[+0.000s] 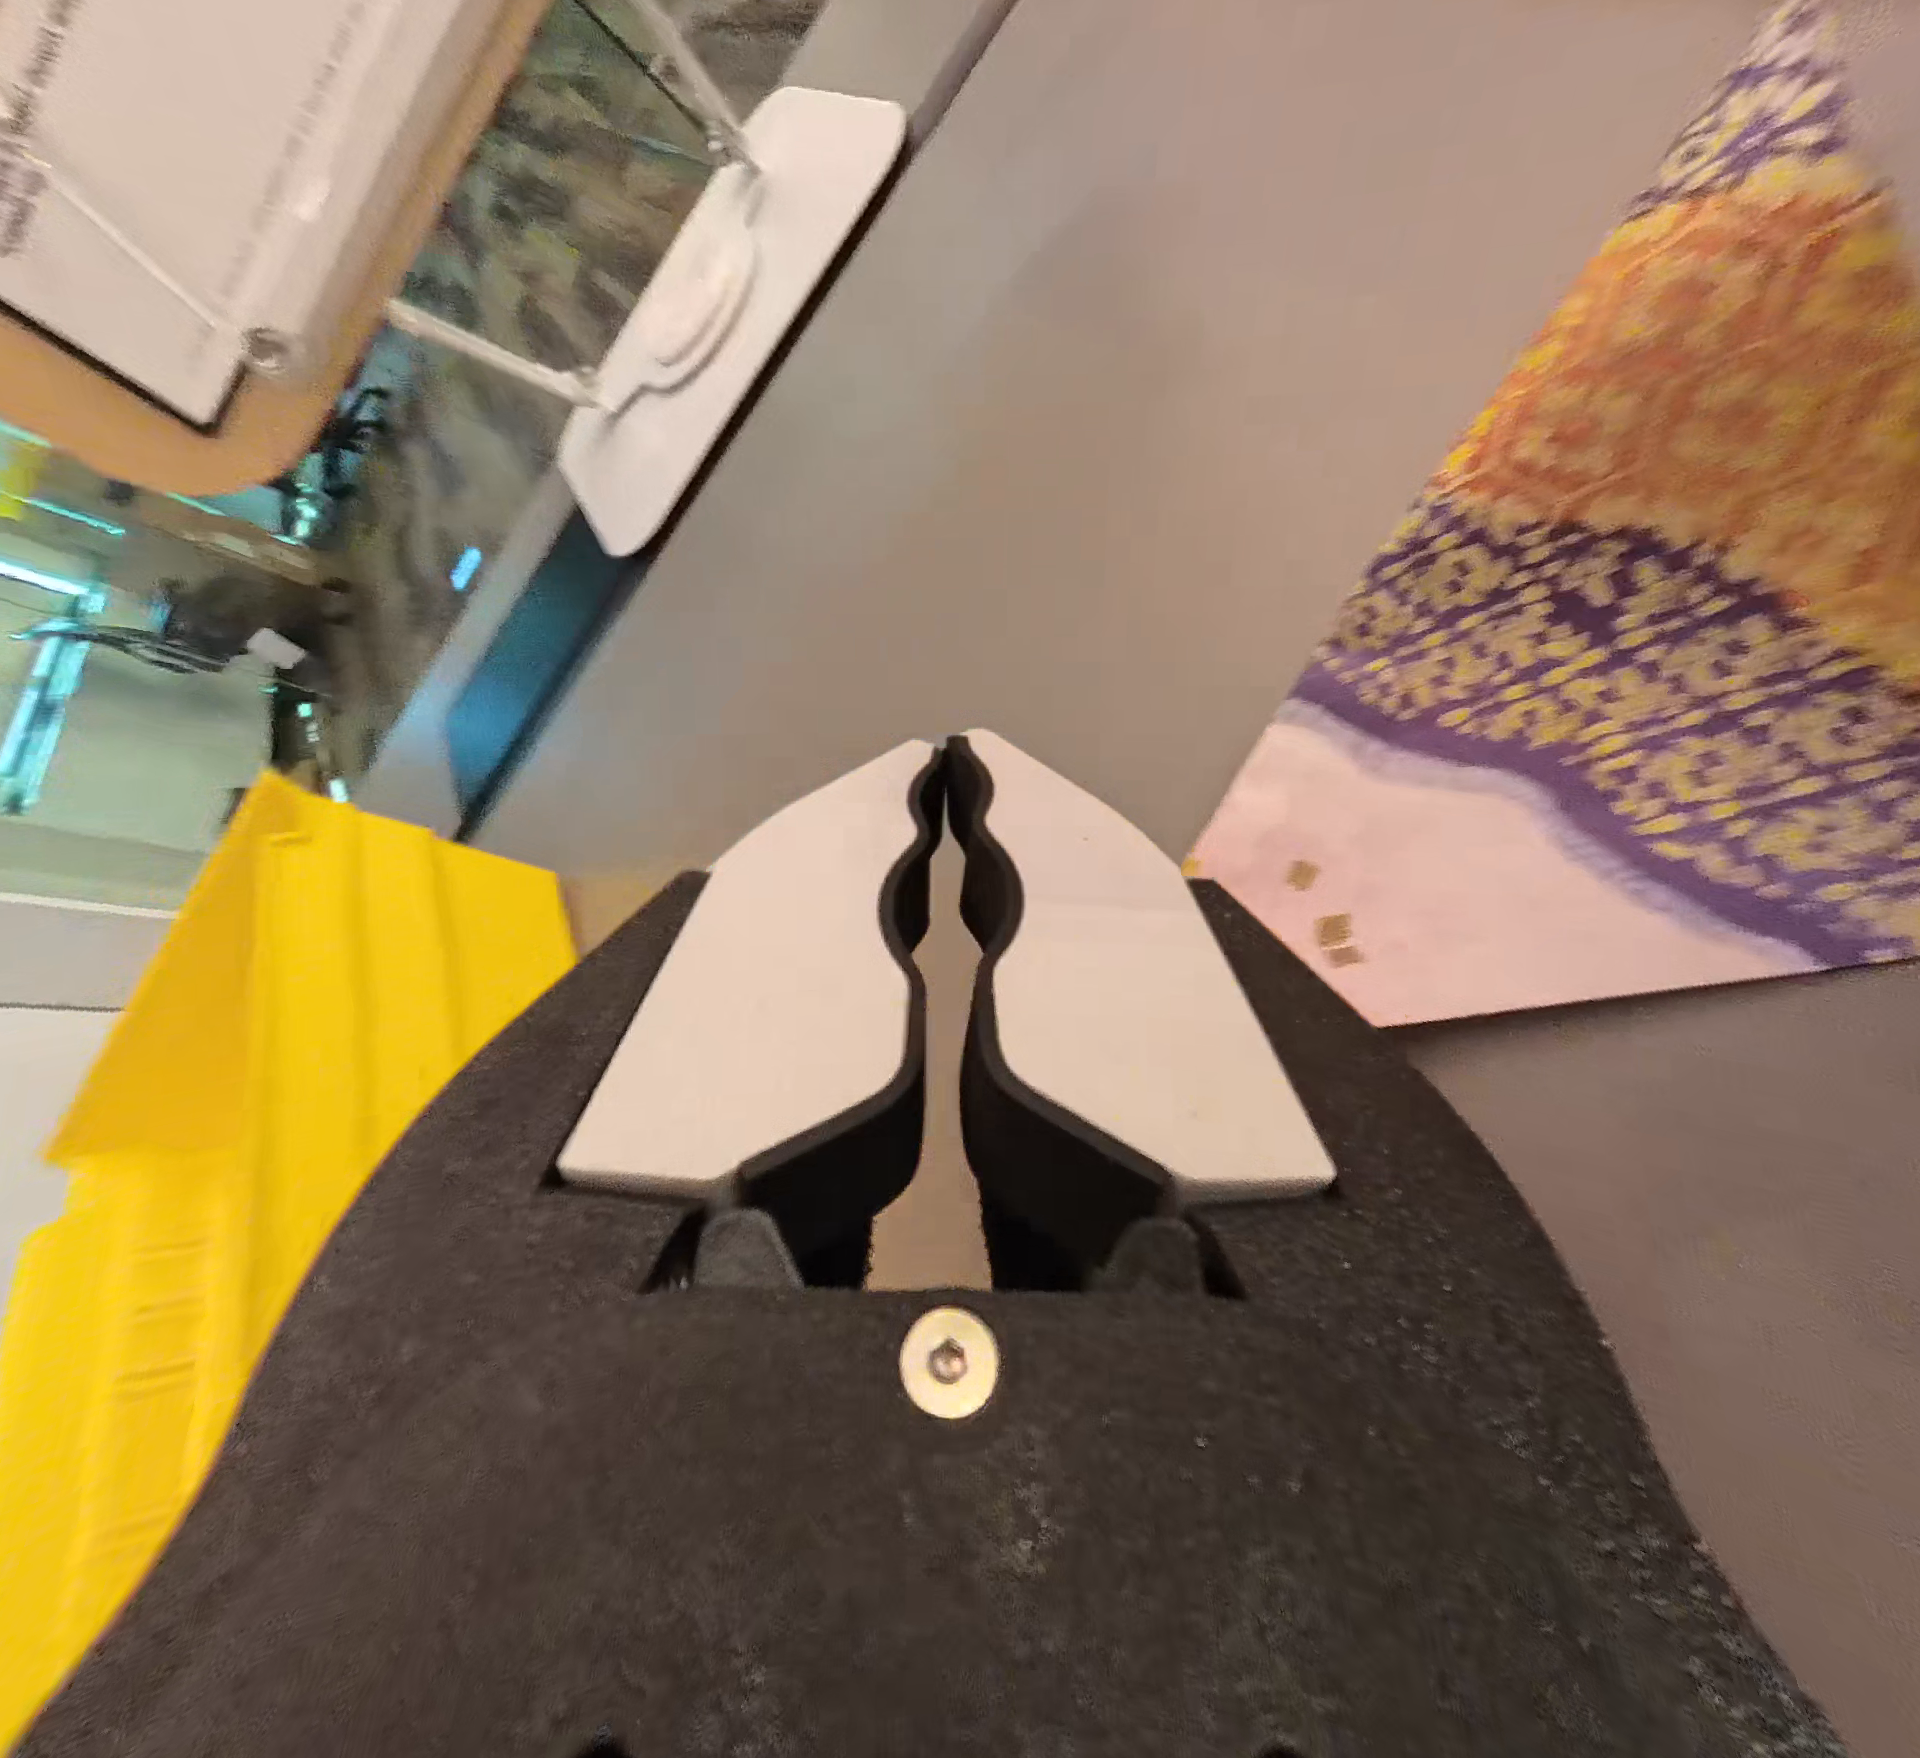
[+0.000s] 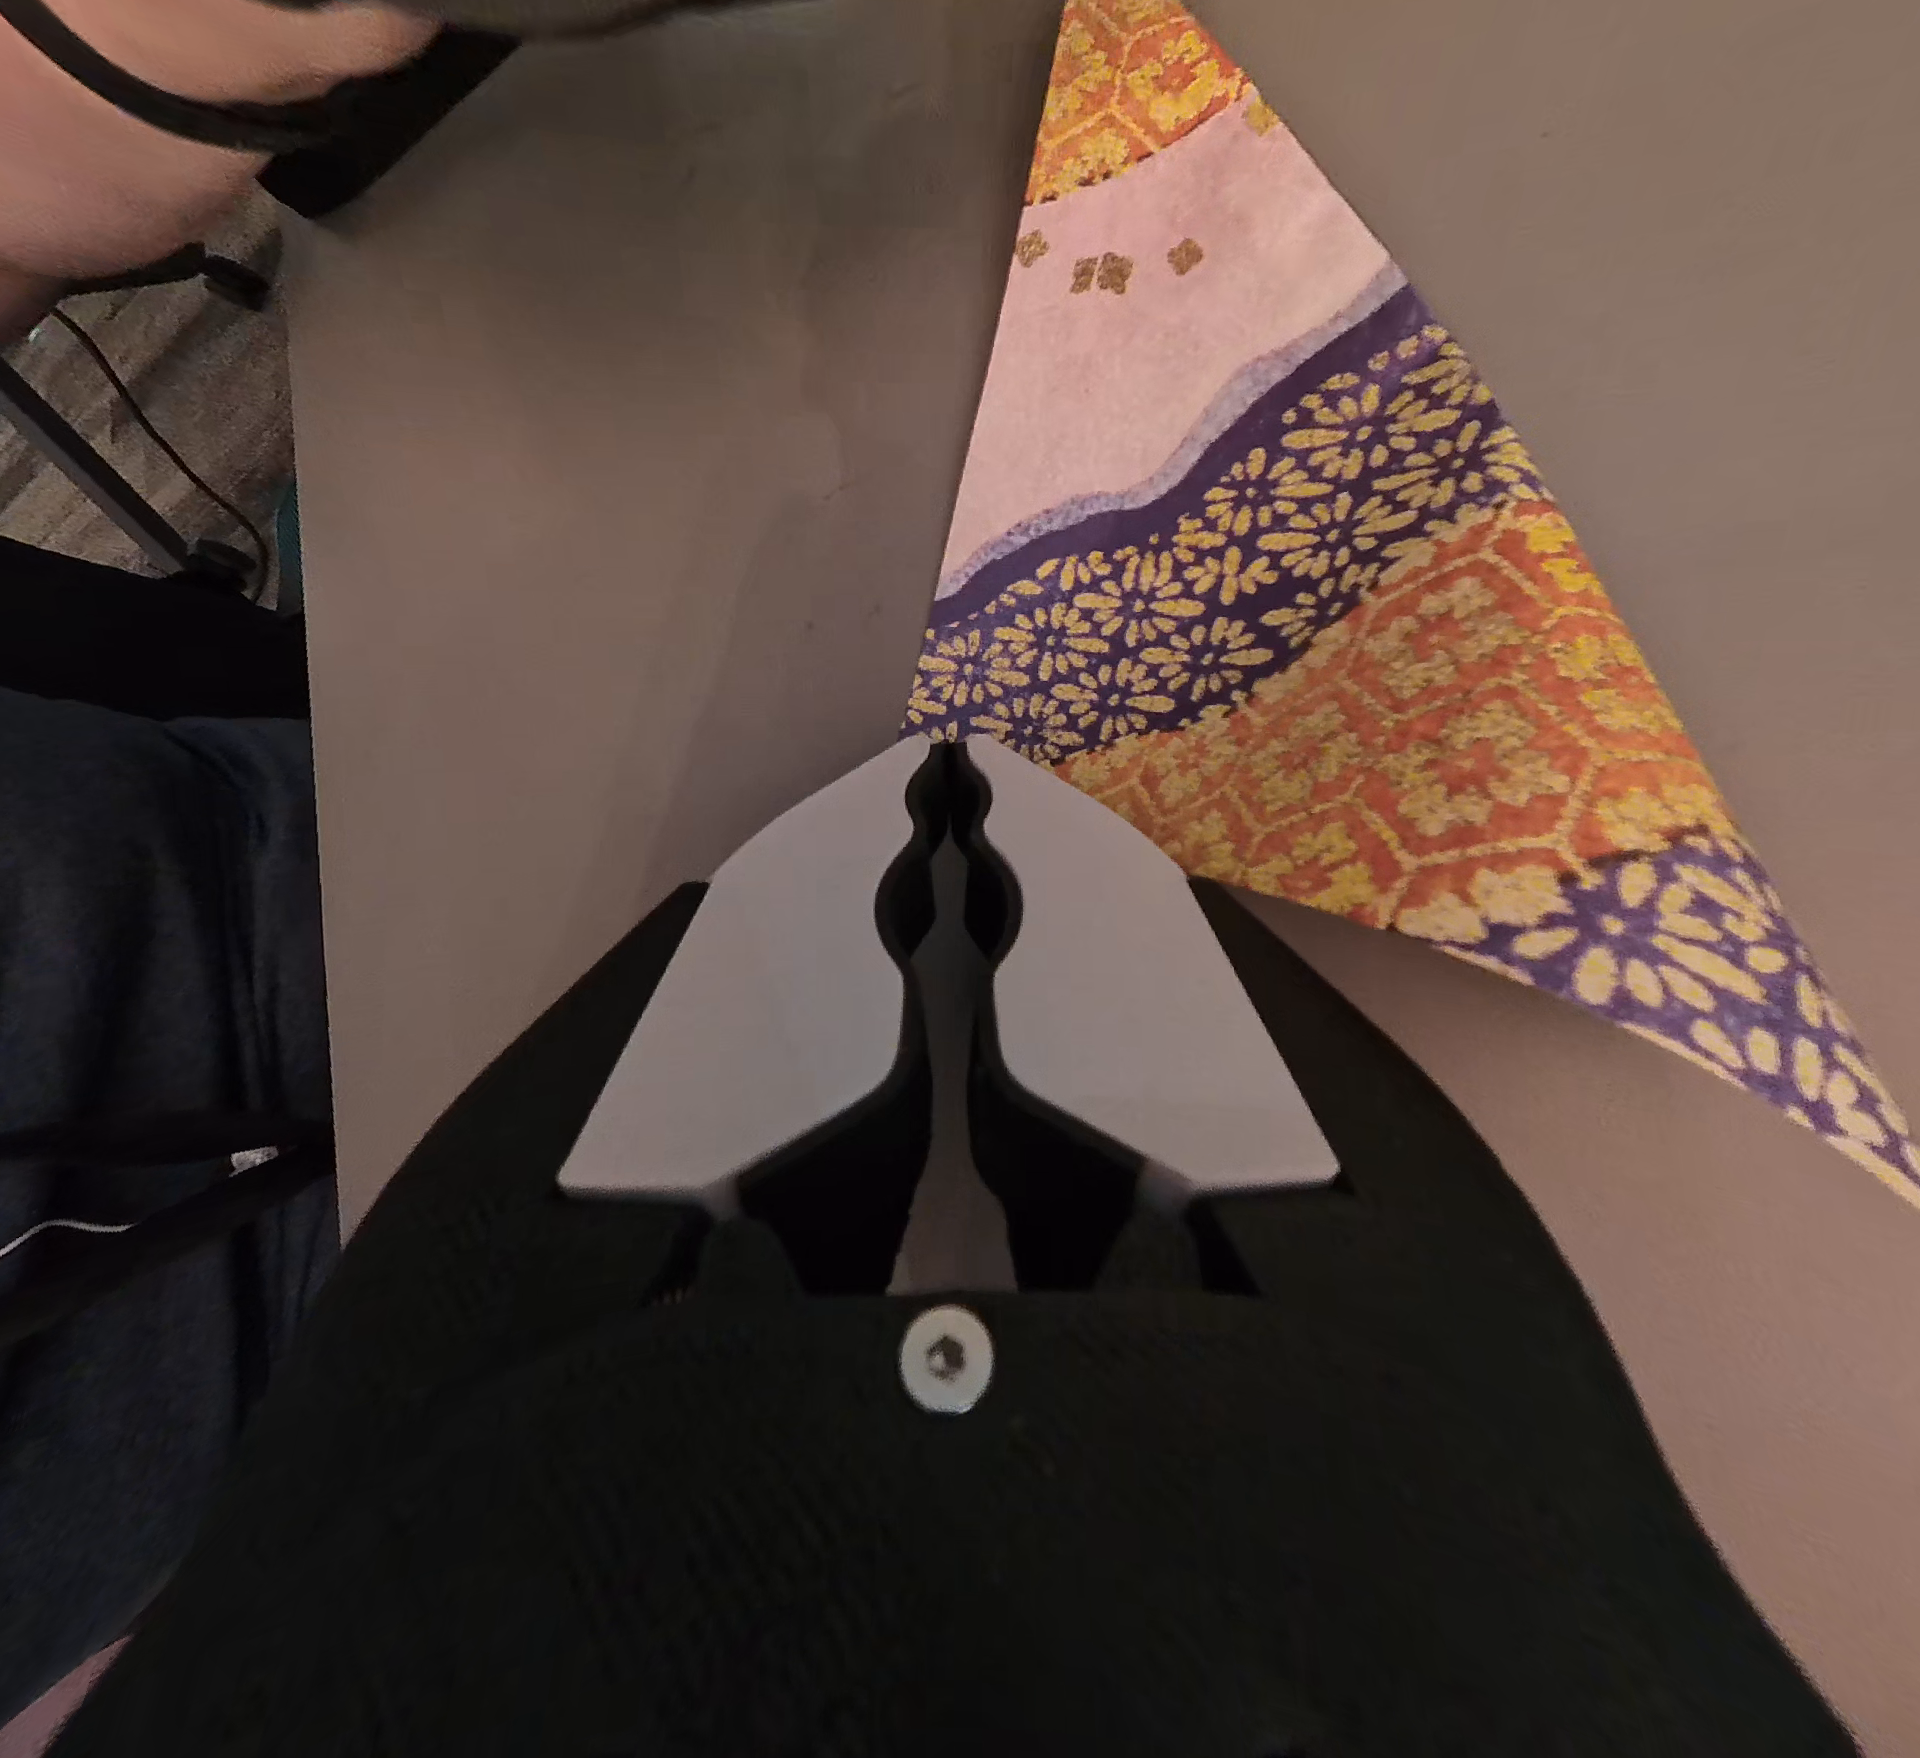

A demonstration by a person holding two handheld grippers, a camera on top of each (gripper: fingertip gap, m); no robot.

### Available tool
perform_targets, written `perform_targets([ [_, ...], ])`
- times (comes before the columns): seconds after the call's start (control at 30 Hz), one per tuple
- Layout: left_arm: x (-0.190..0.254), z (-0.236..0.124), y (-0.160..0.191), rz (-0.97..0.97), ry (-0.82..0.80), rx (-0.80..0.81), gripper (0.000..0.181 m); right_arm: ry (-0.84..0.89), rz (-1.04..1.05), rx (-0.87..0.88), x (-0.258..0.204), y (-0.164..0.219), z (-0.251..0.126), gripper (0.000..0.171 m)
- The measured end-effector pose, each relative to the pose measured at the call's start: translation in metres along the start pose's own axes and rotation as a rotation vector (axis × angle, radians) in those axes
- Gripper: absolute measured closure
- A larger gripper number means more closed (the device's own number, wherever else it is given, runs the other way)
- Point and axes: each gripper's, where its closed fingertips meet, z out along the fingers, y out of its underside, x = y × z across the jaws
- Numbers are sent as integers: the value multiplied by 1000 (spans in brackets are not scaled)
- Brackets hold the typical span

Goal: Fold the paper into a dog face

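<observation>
Your left camera tilts low across the grey surface (image 1: 1195,358); your right looks steeply down, close; both share the purple-orange patterned paper triangle (image 1: 1662,628) (image 2: 1299,565).

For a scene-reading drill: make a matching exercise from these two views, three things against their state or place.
Things:
1. patterned purple, orange and pink paper triangle
2. left gripper
3. yellow ribbed plastic bin

States or places:
A. shut on nothing, above the grey table
B. beside the table's edge, left of the left wrist view
C. folded, lying on the table

Pairs: 1-C, 2-A, 3-B
</observation>
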Motion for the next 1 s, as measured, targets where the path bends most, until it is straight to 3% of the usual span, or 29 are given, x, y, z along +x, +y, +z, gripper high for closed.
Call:
perform_targets([
  [0.43, 14, 29, 39, 421, -193, -120, 181, -11, 15, 1, 0, 0, 0, 169],
  [0.7, 6, 31, 47, 453, -190, -139, 181, -24, 23, 4, -1, 0, -1, 169],
  [0.9, 6, 31, 46, 452, -188, -131, 181, -139, 97, 114, -5, -1, -12, 170],
  [1.0, 6, 30, 46, 468, -199, -133, 181, -87, 1, 153, -5, -8, -23, 170],
])
